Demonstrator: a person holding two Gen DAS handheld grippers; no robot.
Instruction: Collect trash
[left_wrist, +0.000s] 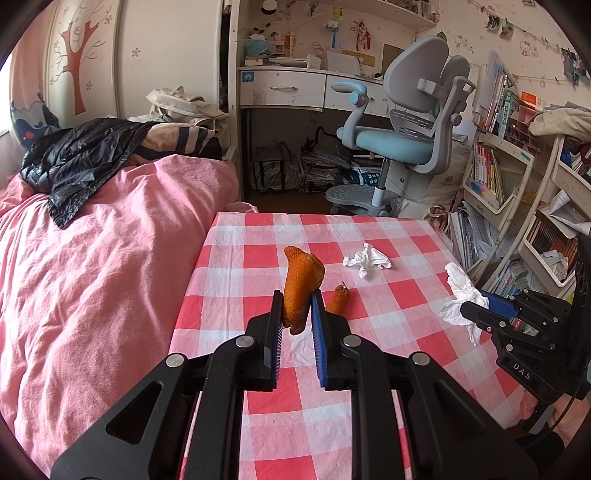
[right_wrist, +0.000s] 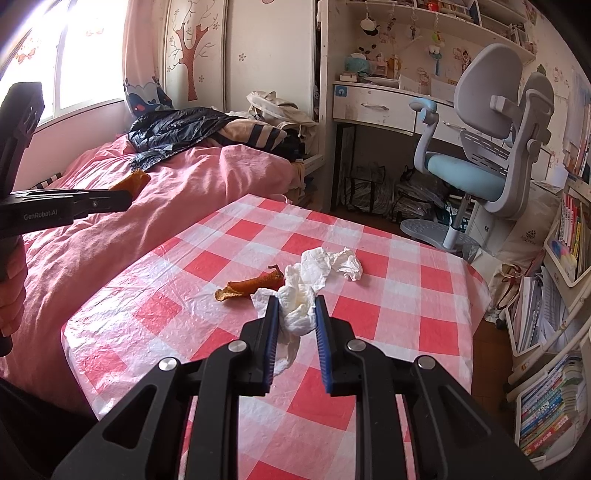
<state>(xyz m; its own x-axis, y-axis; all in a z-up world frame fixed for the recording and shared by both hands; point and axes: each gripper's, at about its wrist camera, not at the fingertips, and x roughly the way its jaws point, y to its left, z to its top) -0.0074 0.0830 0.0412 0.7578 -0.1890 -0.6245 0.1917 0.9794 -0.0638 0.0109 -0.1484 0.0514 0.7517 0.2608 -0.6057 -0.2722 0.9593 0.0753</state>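
Left claw (left_wrist: 296, 308) clamped on orange peel (left_wrist: 301, 286), lifted off bench (left_wrist: 236, 258). Right claw (right_wrist: 296, 308) pinching tissue (right_wrist: 301, 306). Second peel (right_wrist: 251, 284) at 10 o'clock, second wad (right_wrist: 345, 263) at 1. Lift both straight up, grip firm, no dragging.

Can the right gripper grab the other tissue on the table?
Probably not yet. The right gripper is shut on a tissue, so its jaws are full. The other tissue lies just ahead on the table with nothing blocking it; it would need to drop its load first.
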